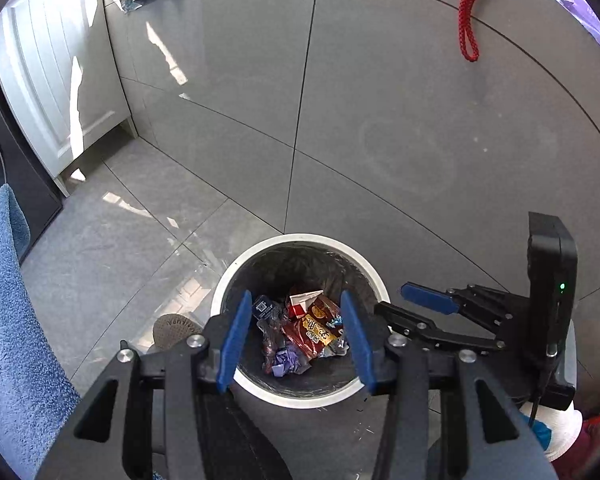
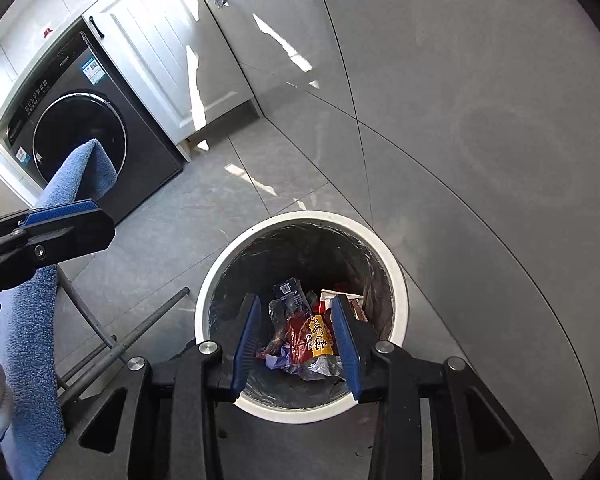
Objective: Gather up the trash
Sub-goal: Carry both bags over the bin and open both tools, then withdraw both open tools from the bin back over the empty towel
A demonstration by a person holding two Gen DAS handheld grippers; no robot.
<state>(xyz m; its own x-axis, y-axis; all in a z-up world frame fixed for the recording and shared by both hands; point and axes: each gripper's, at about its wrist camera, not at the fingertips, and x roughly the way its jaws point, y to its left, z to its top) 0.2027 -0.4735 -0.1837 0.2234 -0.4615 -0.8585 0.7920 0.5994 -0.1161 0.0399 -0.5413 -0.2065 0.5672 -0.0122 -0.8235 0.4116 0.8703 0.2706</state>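
Note:
A round white trash bin (image 1: 300, 238) with a dark liner stands on the grey tile floor by the wall; it also shows in the right wrist view (image 2: 304, 216). Inside lie a red snack wrapper (image 1: 312, 332), purple crumpled paper (image 1: 286, 362), a dark small packet (image 1: 263, 307) and a red and white carton (image 1: 304, 300). The wrapper (image 2: 312, 336) and packet (image 2: 288, 292) show in the right wrist view too. My left gripper (image 1: 296, 300) is open and empty above the bin. My right gripper (image 2: 296, 300) is open and empty above the bin; it also shows at right in the left wrist view (image 1: 428, 300).
A blue towel (image 2: 32, 312) hangs on a metal rack (image 2: 140, 328) at the left. A dark washing machine (image 2: 84, 136) and a white cabinet (image 2: 172, 52) stand behind. A red cord (image 1: 470, 12) hangs on the grey wall. A round brown item (image 1: 172, 330) lies beside the bin.

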